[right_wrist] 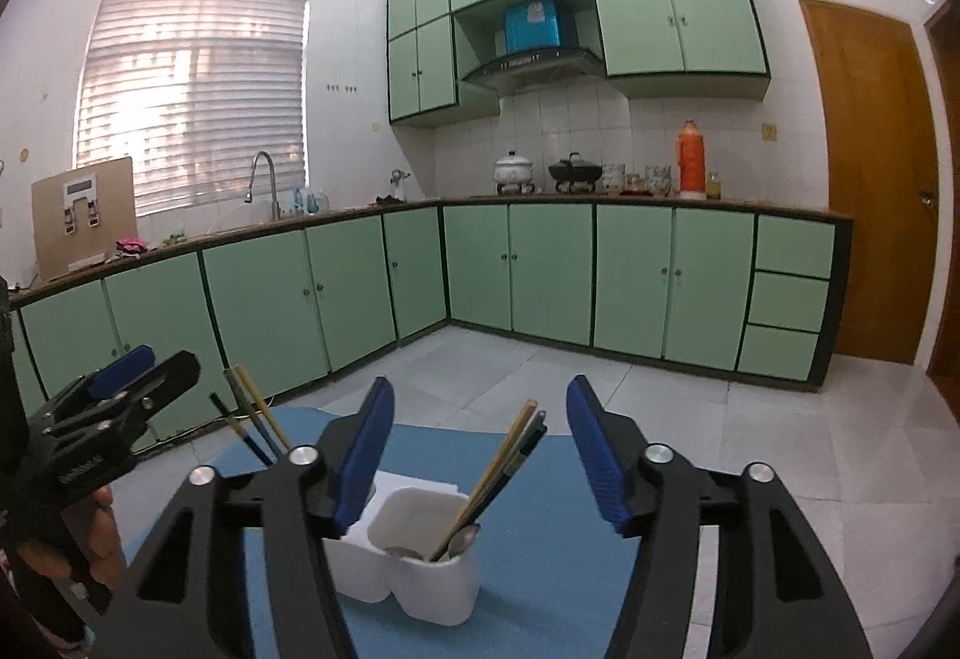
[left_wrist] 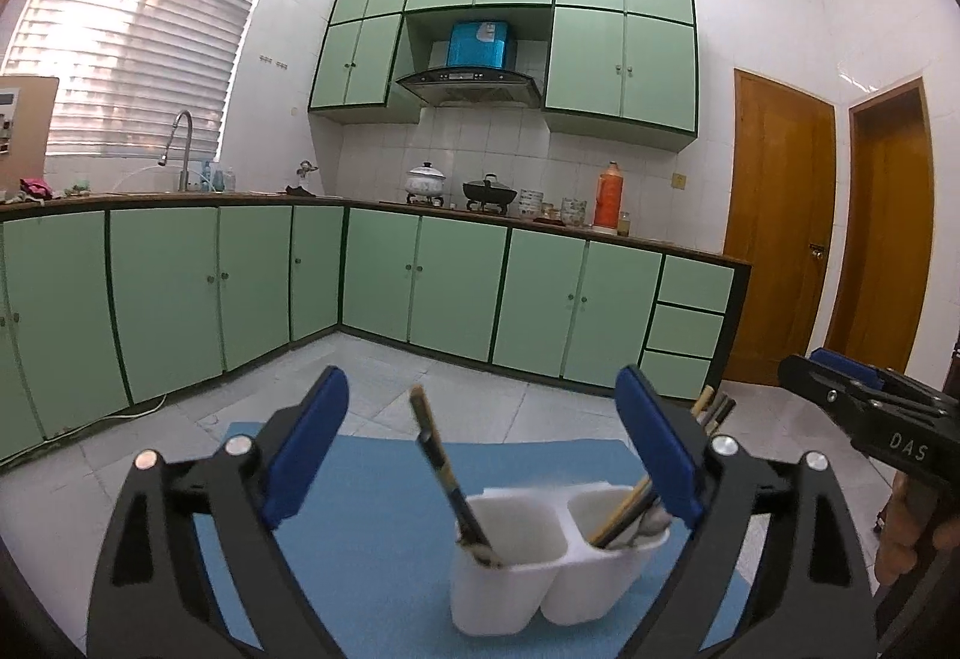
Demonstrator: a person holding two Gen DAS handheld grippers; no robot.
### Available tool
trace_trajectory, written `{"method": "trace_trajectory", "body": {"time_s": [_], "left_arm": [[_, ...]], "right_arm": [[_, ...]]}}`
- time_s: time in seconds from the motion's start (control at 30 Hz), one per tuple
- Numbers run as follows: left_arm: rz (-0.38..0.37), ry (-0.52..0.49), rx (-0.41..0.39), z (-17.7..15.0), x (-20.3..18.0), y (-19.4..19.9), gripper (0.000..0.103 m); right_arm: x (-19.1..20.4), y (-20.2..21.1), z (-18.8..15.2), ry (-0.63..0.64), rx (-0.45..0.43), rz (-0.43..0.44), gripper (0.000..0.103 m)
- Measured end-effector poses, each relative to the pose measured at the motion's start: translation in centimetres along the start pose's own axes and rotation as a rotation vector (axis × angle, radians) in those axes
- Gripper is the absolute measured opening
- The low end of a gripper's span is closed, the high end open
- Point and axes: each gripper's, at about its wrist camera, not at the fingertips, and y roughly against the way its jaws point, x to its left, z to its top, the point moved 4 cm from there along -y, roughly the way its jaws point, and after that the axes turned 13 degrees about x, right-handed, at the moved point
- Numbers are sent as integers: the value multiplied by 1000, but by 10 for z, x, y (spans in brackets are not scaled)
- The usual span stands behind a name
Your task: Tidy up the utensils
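A white two-compartment holder (left_wrist: 558,569) (right_wrist: 420,569) stands on a blue mat (left_wrist: 372,509) (right_wrist: 540,539). In the left wrist view, dark-tipped chopsticks (left_wrist: 447,473) lean in its left cup, and more chopsticks with a spoon (left_wrist: 624,518) fill the right cup. My left gripper (left_wrist: 480,407) is open above and just behind the holder, with nothing pressed between its blue pads. My right gripper (right_wrist: 480,407) is open too, over the cup holding chopsticks (right_wrist: 504,467) and a metal spoon (right_wrist: 465,536). Each gripper shows in the other's view: right gripper (left_wrist: 822,368), left gripper (right_wrist: 150,365).
Green base cabinets (left_wrist: 456,275) run along two walls beyond a pale tiled floor (right_wrist: 750,437). On the counter are pots, bowls and an orange flask (left_wrist: 609,194). Wooden doors (left_wrist: 780,227) stand at the right. A person's hand (right_wrist: 102,533) holds the left gripper's handle.
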Motion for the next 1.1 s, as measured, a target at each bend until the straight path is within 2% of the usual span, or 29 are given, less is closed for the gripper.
{"method": "trace_trajectory", "body": {"time_s": [0.27, 0.37, 0.63, 0.93, 1.1], "left_arm": [[44, 5, 14, -25, 6, 40, 98], [58, 2, 24, -37, 6, 52, 98], [87, -22, 57, -71, 5, 78, 98], [101, -6, 96, -98, 10, 92, 98], [104, -5, 161, -109, 10, 89, 98]], "right_arm": [[16, 31, -33, 19, -23, -1, 80], [21, 39, -44, 11, -19, 11, 84], [33, 49, -79, -16, 22, 21, 90], [41, 57, -109, -42, 63, 35, 90], [44, 57, -119, -46, 94, 23, 90]]}}
